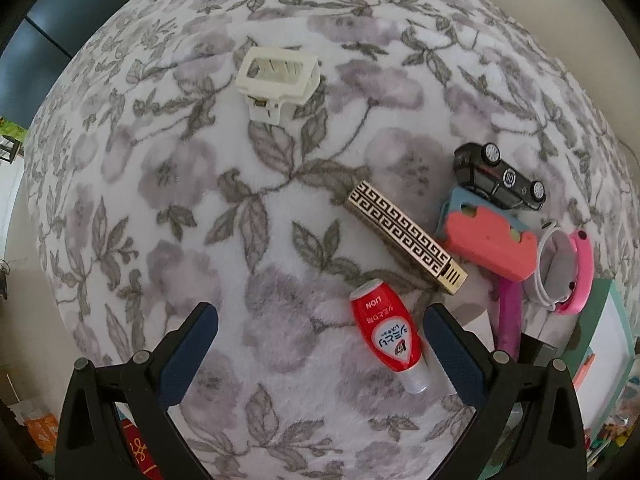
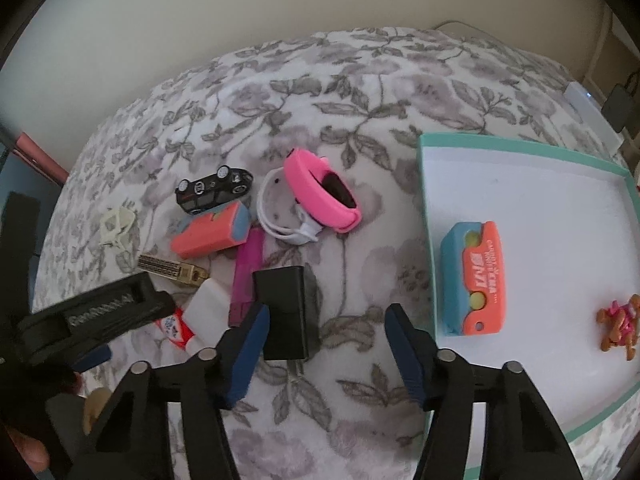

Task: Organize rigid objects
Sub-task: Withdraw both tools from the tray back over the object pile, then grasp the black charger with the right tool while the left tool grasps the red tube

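Red tube point(image 1: 387, 334) and black box point(image 2: 287, 312): each sits between a pair of parted fingers, neither gripped yet.

You have the left gripper point(image 1: 320, 350) pointing down over the flowered blanket point(image 1: 200, 208), fingers wide apart, with the tube low and right of centre in that frame, close to the right finger point(image 1: 452, 356) but not pinched. Your right gripper point(image 2: 324, 352) is about half open; the box lies at lower centre, by the left finger point(image 2: 250, 344), and whether it touches I cannot tell. I judge both are lined up for pickup because the tray point(image 2: 424, 200) at right already holds a sorted orange-and-blue case point(image 2: 476, 276) and a small toy figure point(image 2: 620, 326), while the toy car point(image 2: 214, 192), pink band point(image 2: 316, 192) and patterned bar point(image 1: 404, 236) lie loose at left.
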{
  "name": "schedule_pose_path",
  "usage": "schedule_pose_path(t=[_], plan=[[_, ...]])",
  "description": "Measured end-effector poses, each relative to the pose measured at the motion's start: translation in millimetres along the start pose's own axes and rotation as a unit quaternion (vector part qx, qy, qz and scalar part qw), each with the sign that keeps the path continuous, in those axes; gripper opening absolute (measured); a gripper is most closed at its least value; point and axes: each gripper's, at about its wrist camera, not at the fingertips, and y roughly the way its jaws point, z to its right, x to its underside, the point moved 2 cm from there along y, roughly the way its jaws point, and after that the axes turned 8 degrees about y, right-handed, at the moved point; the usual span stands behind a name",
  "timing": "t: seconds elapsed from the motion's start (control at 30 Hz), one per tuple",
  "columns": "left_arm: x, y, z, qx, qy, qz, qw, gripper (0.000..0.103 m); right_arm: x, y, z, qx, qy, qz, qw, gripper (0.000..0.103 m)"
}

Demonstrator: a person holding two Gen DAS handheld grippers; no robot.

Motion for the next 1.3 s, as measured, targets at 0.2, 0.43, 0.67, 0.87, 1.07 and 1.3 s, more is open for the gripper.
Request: schedule_pose_path(t=[0.2,0.43,0.67,0.87,1.07,1.3], plan=[[7,8,11,0.004,0.014,-0.010,0.9998,0.086,1,1,-7,-0.005,-0.017,-0.008,1.000,0.053],[14,12,27,0.016,0.026,-0.012,0.9995,0.066,7,9,-17,0.003,-0.044,-0.028,0.999,0.047],[20,23,45,0.028,0.038,-0.028,0.9985,0.046,8,16,-16,0.006,-0.047,-0.031,0.998,0.043],[22,24,53,0.019,0.046,-0.023,0.9985,0.045,11,27,-16,0.014,-0.051,-0.037,0.998,0.040],[18,26,54,0.018,0.049,-0.023,0.9984,0.045,11,34,-14,0.017,-0.052,-0.030,0.998,0.041],[18,26,54,0.017,0.051,-0.023,0.9983,0.045,10,35,-17,0.024,-0.061,-0.019,0.998,0.041]])
